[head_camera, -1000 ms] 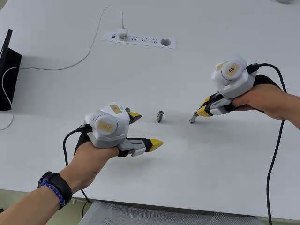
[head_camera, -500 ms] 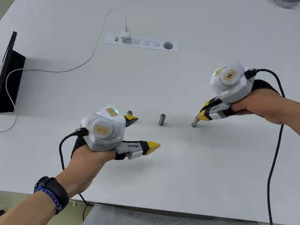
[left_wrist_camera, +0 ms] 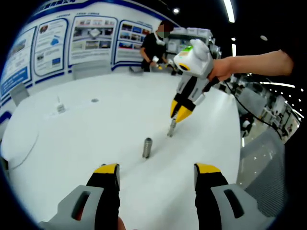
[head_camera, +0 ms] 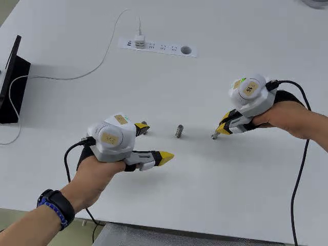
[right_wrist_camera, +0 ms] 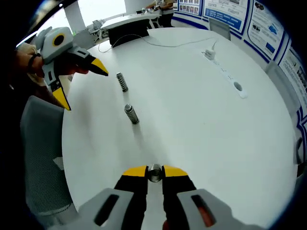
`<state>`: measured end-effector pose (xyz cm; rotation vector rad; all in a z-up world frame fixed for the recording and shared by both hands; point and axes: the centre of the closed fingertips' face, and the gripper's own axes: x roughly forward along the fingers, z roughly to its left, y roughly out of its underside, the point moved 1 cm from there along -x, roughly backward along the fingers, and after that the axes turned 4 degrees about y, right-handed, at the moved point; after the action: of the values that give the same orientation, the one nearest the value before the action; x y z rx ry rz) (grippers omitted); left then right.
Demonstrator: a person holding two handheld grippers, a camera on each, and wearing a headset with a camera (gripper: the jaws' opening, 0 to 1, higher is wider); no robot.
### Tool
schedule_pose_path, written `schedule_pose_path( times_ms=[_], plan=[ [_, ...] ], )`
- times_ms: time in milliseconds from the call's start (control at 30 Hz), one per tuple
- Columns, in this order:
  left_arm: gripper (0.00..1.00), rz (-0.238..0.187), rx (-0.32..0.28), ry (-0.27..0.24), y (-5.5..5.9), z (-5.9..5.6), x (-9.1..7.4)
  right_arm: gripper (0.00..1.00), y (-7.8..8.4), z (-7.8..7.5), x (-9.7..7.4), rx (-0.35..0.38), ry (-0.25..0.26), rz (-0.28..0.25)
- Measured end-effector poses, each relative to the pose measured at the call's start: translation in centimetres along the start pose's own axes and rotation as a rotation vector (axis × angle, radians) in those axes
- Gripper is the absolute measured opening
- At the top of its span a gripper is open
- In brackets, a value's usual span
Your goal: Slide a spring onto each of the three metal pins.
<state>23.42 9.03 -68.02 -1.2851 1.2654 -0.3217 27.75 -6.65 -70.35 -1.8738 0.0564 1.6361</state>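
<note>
Three short metal pins stand in a row on the white table (head_camera: 215,195). The left pin (head_camera: 145,124) and the middle pin (head_camera: 179,131) each carry a coiled spring, as also shows on the middle pin (left_wrist_camera: 147,147) and on the middle pin (right_wrist_camera: 131,114) and left pin (right_wrist_camera: 122,82). My right gripper (head_camera: 220,130) is shut on a spring (right_wrist_camera: 154,174) at the right pin (head_camera: 214,136), tilted down onto it. My left gripper (head_camera: 156,141) is open and holds nothing, its far fingertip beside the left pin. The right gripper (left_wrist_camera: 181,109) and its spring (left_wrist_camera: 171,128) face the left gripper (left_wrist_camera: 157,170).
A white power strip (head_camera: 158,46) with a plugged-in charger lies at the back, and its cable (head_camera: 97,59) runs left to a black device (head_camera: 11,82). A black cable (head_camera: 300,169) trails from my right gripper over the front edge. A person stands beyond the table (left_wrist_camera: 156,45).
The head view has shifted slightly. My left gripper has drawn back a little toward me. The right gripper stays shut on the spring at the right pin.
</note>
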Motion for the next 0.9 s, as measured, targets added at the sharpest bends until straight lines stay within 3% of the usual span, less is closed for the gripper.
schedule_pose_path(
  times_ms=[367, 900],
  plan=[
    [0.64, -0.004, -0.004, -0.017, -0.2, 0.8, -0.5, 0.13, 0.3, 0.0, 1.0, -0.022, 0.007, 0.008],
    [0.64, -0.005, -0.015, -0.03, 0.1, 1.1, -1.1, 0.13, 0.8, 0.2, 2.2, -0.019, 0.001, 0.019]
  ],
)
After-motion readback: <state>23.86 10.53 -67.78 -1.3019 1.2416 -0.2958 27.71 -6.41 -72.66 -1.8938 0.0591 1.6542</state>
